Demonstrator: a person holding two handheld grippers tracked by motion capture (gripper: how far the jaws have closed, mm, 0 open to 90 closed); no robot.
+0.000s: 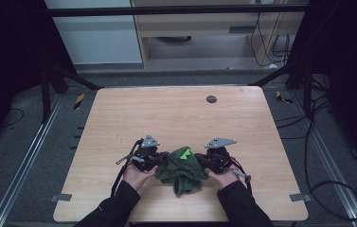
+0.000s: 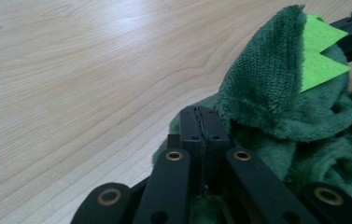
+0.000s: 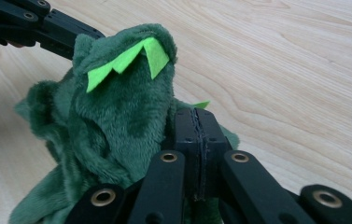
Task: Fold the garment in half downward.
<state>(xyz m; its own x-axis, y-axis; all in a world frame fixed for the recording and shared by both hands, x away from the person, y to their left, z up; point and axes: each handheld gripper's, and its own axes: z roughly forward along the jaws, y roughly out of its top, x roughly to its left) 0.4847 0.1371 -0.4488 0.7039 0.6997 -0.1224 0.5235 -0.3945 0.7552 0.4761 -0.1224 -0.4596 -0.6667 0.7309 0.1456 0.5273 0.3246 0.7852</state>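
A dark green plush garment (image 1: 182, 169) with bright green felt spikes (image 1: 184, 152) sits bunched on the near middle of the wooden table (image 1: 176, 113), between the person's two hands. The left gripper (image 1: 159, 160) comes at it from the left and the right gripper (image 1: 202, 160) from the right, so both point inward toward each other. In the left gripper view the jaws are pressed together, with green pile (image 2: 276, 93) just beside and under them; whether cloth is pinched between the pads cannot be told. The right gripper view shows the same: jaws clenched tight against the fabric (image 3: 113, 116). The bundle is heaped rather than laid out, its raised fold with the spikes pointing up and away from the person, a loose end trailing toward the near edge.
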